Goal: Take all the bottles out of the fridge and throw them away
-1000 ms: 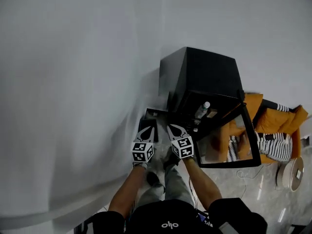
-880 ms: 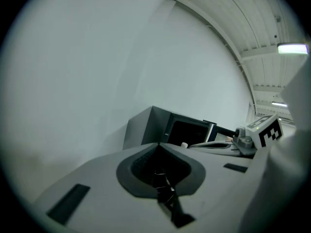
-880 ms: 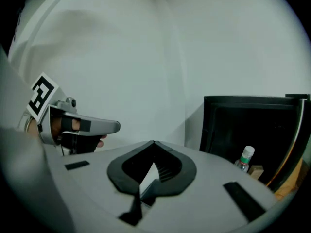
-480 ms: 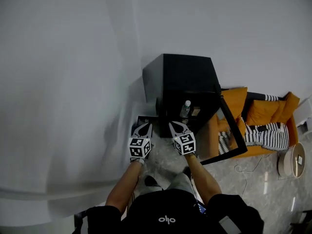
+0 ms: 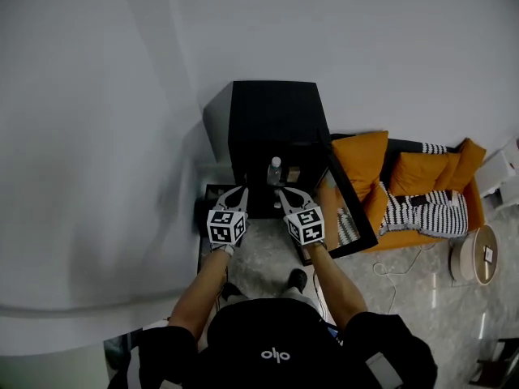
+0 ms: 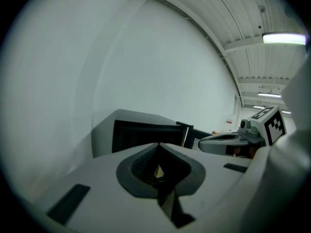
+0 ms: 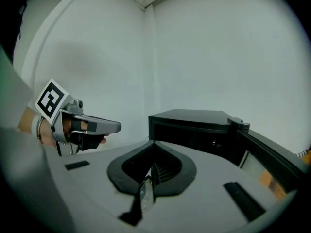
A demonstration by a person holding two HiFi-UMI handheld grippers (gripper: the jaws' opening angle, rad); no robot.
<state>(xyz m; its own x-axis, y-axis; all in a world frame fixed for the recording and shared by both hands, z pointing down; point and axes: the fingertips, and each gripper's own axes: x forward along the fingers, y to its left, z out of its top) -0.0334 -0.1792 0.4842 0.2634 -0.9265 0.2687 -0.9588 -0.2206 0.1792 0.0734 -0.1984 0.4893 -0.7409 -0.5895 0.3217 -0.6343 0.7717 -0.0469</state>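
stage: early (removal looks unstarted) | fridge [image 5: 272, 112] open at 12 o'clock, bottle [image 5: 275, 169] inside | left hand-held gripper [image 5: 240, 190], right hand-held gripper [image 5: 284, 192]: both pressed together, empty

Black shirt [image 5: 276, 335], white logo [image 5: 273, 354]; black shoe [image 5: 298, 279]; left gripper [image 5: 240, 190], right gripper [image 5: 285, 192] grey, black-white marker cubes [image 5: 227, 227].

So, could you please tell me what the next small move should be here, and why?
Probably open the right tool and ease it toward the bottle standing in the fridge. The door already stands open and the bottle is in plain sight. Both this one and the left tool are shut and empty, short of the opening.
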